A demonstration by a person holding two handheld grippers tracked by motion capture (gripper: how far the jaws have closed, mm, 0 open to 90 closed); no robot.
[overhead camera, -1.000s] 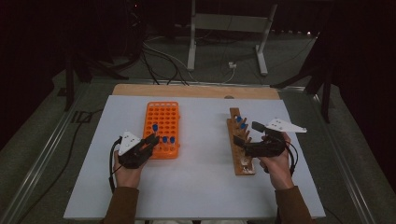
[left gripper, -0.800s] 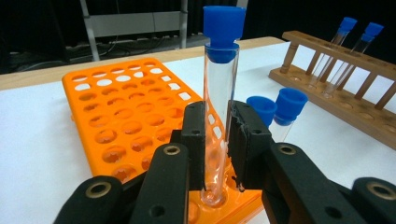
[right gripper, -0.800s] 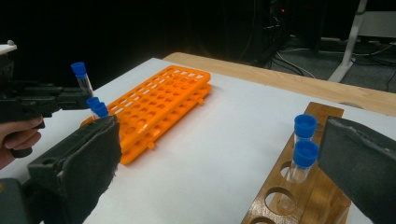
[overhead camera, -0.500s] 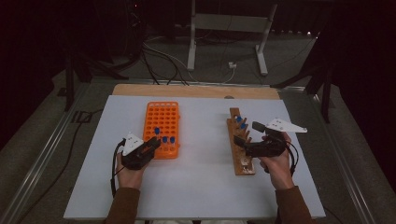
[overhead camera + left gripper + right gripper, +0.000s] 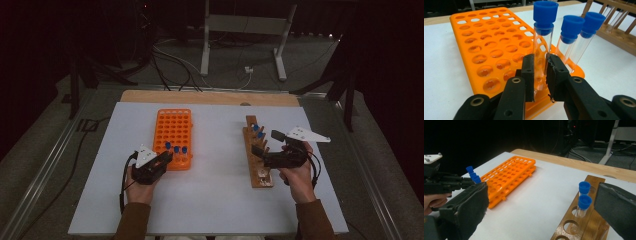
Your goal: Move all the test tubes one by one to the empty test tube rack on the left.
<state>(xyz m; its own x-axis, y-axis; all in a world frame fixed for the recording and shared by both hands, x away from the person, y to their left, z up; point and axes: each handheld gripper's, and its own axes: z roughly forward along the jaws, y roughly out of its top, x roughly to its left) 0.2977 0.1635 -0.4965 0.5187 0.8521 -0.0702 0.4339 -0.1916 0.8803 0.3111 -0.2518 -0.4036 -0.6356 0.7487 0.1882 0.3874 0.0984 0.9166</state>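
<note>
An orange tube rack [image 5: 172, 131] lies left of centre on the white table. Three clear tubes with blue caps stand in its near rows. My left gripper [image 5: 167, 157] is shut on the leftmost of them, the held tube [image 5: 543, 32], with both pads [image 5: 528, 72] pressed on the glass low down. The other two tubes [image 5: 576, 32] stand just beyond it. A wooden rack [image 5: 257, 165] on the right holds blue-capped tubes [image 5: 584, 195]. My right gripper [image 5: 266, 144] hovers over that wooden rack, open wide, nothing between its jaws.
The table's wooden far edge [image 5: 210, 97] runs behind both racks. Cables and a metal stand [image 5: 240, 40] lie on the dark floor beyond. Bare white tabletop [image 5: 215, 165] separates the two racks. In the right gripper view the left hand and its gripper [image 5: 439, 185] show at far left.
</note>
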